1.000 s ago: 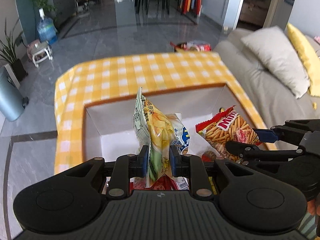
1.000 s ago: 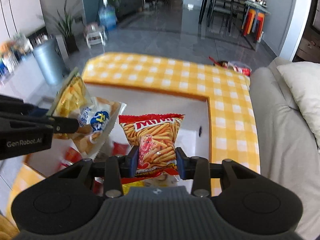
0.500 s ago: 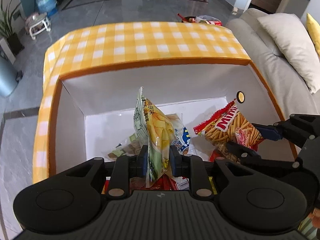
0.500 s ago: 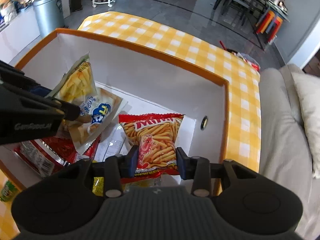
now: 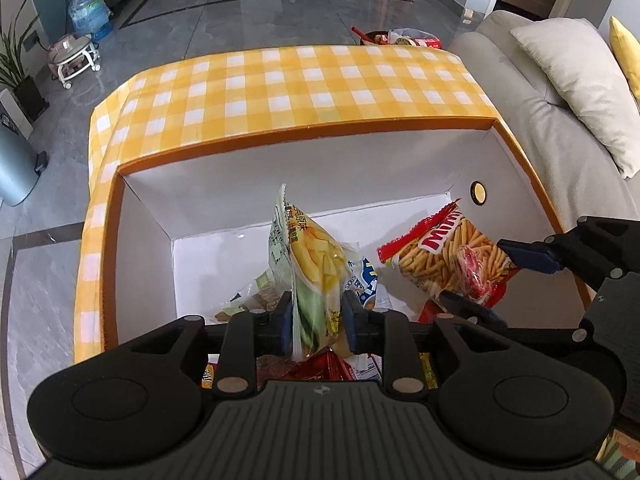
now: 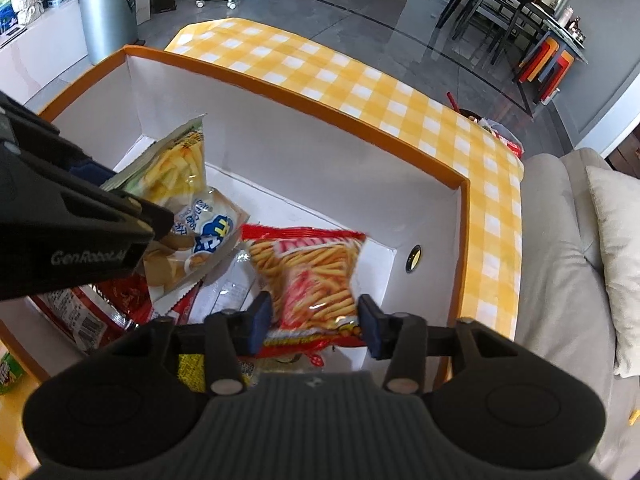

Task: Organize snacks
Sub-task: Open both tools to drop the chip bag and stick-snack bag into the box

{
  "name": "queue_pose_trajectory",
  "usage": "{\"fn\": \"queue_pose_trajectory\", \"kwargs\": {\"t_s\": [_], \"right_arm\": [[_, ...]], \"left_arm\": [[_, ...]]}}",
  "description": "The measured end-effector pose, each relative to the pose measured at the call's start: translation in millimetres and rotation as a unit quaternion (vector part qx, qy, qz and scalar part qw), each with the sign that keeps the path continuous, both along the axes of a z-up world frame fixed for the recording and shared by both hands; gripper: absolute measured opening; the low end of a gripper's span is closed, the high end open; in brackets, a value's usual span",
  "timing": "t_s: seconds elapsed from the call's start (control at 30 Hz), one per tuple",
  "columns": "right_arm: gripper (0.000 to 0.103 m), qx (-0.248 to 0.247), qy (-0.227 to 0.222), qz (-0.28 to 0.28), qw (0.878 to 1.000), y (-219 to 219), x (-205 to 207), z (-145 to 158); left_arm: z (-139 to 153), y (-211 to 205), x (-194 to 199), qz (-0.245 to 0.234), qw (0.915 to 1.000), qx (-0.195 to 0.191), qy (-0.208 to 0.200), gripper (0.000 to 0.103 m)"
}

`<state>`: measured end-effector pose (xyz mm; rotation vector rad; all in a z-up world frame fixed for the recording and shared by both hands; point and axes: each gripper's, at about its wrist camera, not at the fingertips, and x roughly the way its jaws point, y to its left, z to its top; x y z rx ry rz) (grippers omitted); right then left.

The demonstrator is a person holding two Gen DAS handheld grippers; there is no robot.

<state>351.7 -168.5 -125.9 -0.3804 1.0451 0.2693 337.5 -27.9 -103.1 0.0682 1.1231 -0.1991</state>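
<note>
Now both grippers are hanging over the open white box (image 5: 304,160) with the orange rim, which is standing on the surface (image 5: 304,84) covered with a yellow checked cloth, and both are letting go of a snack bag. The left gripper (image 5: 317,322) is opening its jaws; the green and yellow chips bag (image 5: 310,264) is standing upright between them, at about 12 o'clock from the gripper, and in the left wrist view I cannot tell whether the pads are still pressing it. The right gripper (image 6: 314,322) is opening too, and the red bag of snack sticks (image 6: 314,276) is looking blurred between its jaws, with a gap on both sides, so it seems to be slipping down already. Below, other packets are lying on the box floor, among them a pale bag with a blue logo (image 6: 204,236) at about 10 o'clock from the right gripper. To do this step well, I think the person should be opening each gripper fully while keeping it quiet over the box, so that the bags are falling straight inside. The tall chips bag may be tipping toward the red one, so lifting out vertically is safer. The two grippers are close together, so rising one after another is avoiding a collision.
</note>
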Motion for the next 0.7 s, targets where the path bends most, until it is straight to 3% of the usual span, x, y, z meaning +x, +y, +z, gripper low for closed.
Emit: {"fn": "queue_pose_trajectory", "kwargs": {"t_s": [0.17,0.2,0.37,0.53,0.6,0.7], "right_arm": [[0.057,0.013,0.006,-0.008,1.000,-3.4,1.2,8.6],[0.063,0.016,0.006,-0.010,1.000,-4.1,1.0,10.7],[0.079,0.045,0.010,-0.015,0.999,-7.6,-2.9,24.5],[0.084,0.065,0.009,-0.026,0.997,-11.0,-10.6,39.4],[0.091,0.079,0.007,-0.036,0.996,-14.0,-14.4,45.7],[0.091,0.097,0.006,-0.054,0.994,-19.7,-20.7,55.4]], "left_arm": [[14.7,0.1,-5.2,-0.004,0.9996,0.000,-0.027,0.064],[18.2,-0.2,-6.3,-0.005,0.9995,0.002,-0.033,0.069],[35.0,-1.3,-13.5,-0.013,0.9983,0.012,-0.055,0.078],[50.8,-2.5,-23.5,-0.005,0.9952,0.046,-0.086,0.086],[56.7,-2.5,-29.7,-0.005,0.9929,0.058,-0.103,0.086],[63.7,-3.2,-39.6,-0.006,0.9885,0.069,-0.135,0.085]]}}
